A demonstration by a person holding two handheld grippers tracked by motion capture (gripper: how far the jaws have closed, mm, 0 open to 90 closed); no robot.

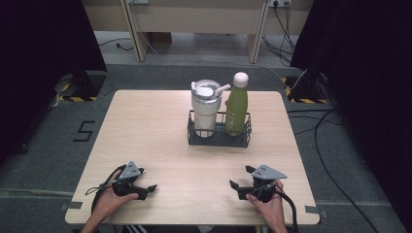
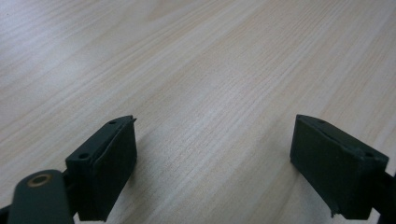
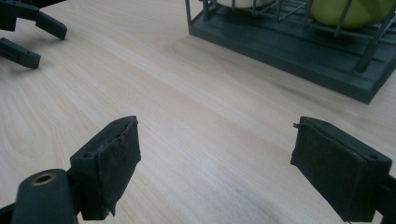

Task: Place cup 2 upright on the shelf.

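Two claws rested near the front of the pale wood-grain desk [image 1: 160, 145], the left claw [image 1: 151, 188] and right claw [image 1: 234, 185] both gaping, holding nothing. Farther back, a dark wire basket [image 1: 219, 138] held a cream tumbler [image 1: 204, 109] and smooth green bottle [image 1: 236, 106], seemingly untouched; nothing seemed begun.

Plenty of bare table [image 1: 160, 145] is left in front for passing through; farther back the way is blocked by the wire rack [image 1: 219, 138] holding tumbler [image 1: 205, 109] and bottle [image 1: 237, 104].
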